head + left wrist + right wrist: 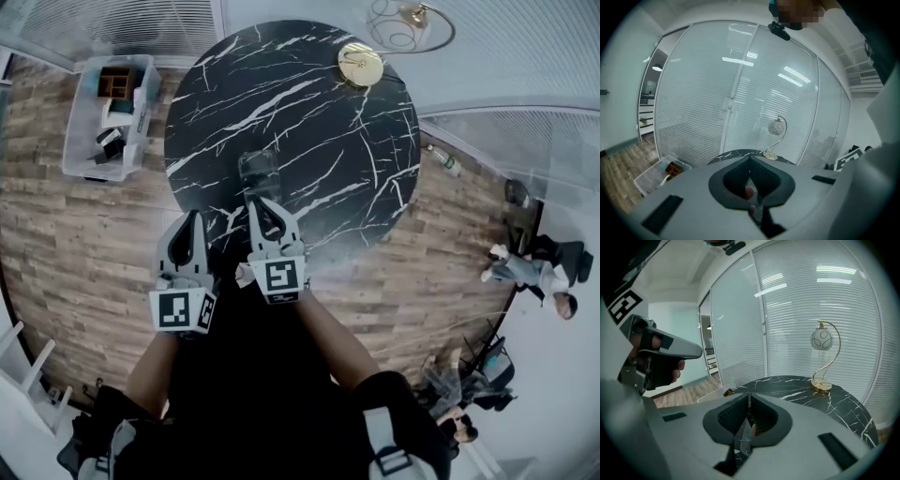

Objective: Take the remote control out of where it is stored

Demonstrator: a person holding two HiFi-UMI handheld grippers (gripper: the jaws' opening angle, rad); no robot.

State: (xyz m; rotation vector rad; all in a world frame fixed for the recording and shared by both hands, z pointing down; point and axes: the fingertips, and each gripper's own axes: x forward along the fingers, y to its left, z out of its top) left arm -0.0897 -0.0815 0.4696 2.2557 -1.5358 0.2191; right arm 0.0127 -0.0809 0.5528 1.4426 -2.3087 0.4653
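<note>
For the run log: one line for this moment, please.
left gripper: jaws shut, empty | right gripper: jaws shut, empty | clear object on table: not gripped

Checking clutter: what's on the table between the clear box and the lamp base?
Nothing. In the head view the table is bare marble from the clear box to the lamp base.

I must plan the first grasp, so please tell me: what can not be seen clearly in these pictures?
- Remote: not found in any view. The dark thing on the table, head view, is too small; the right gripper overlaps its near end.
- Bin contents, head view: too small.
- Table's near part, both gripper views: hidden by each gripper's own body.
</note>
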